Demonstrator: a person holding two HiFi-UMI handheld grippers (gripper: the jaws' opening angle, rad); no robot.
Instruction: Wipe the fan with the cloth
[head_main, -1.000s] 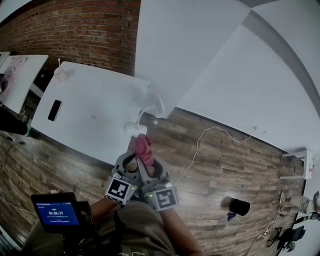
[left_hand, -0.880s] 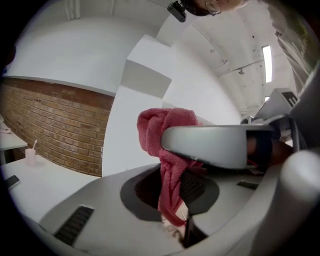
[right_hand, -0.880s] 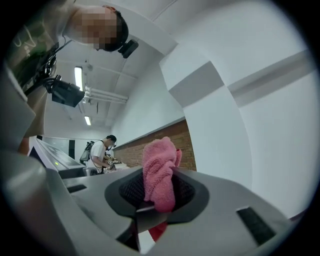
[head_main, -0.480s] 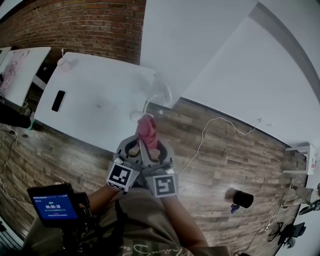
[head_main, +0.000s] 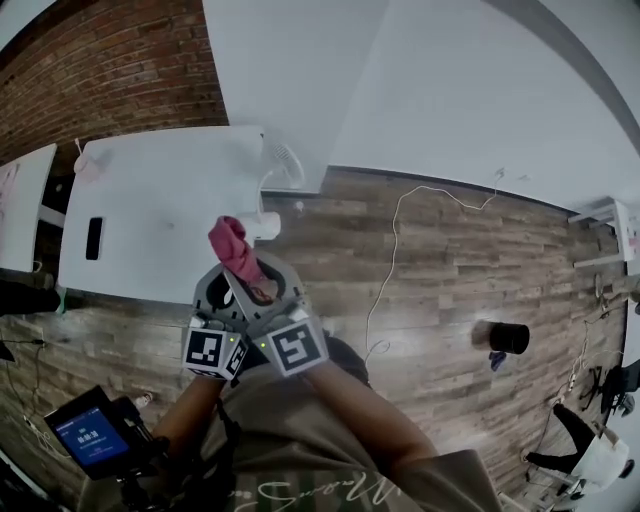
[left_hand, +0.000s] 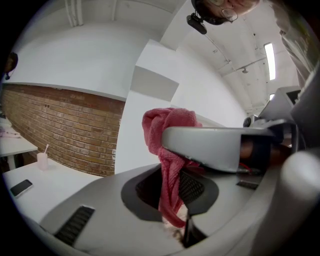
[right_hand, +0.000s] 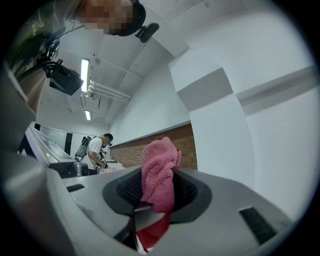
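A small white fan (head_main: 286, 162) stands at the right end of the white table (head_main: 150, 200), its base (head_main: 262, 226) near the corner. The pink cloth (head_main: 230, 243) (left_hand: 167, 125) (right_hand: 159, 165) sticks up just left of that base. Both grippers meet under it, side by side. My left gripper (head_main: 228, 285) (left_hand: 185, 170) has just been closing and now pinches the cloth's lower part. My right gripper (head_main: 272, 285) (right_hand: 145, 200) has just been opening; the cloth rests against one pad, its jaws standing apart around it.
On the table lie a black phone (head_main: 94, 238) and a small cup (head_main: 85, 165) at the far left. A white cable (head_main: 392, 262) runs across the wooden floor, and a black object (head_main: 503, 337) stands at the right. Brick wall and white wall rise behind.
The head view has swung, and both grippers with the cloth have drifted left. The cloth now stands over the table's edge beside the fan's base. The left jaws have closed on it.
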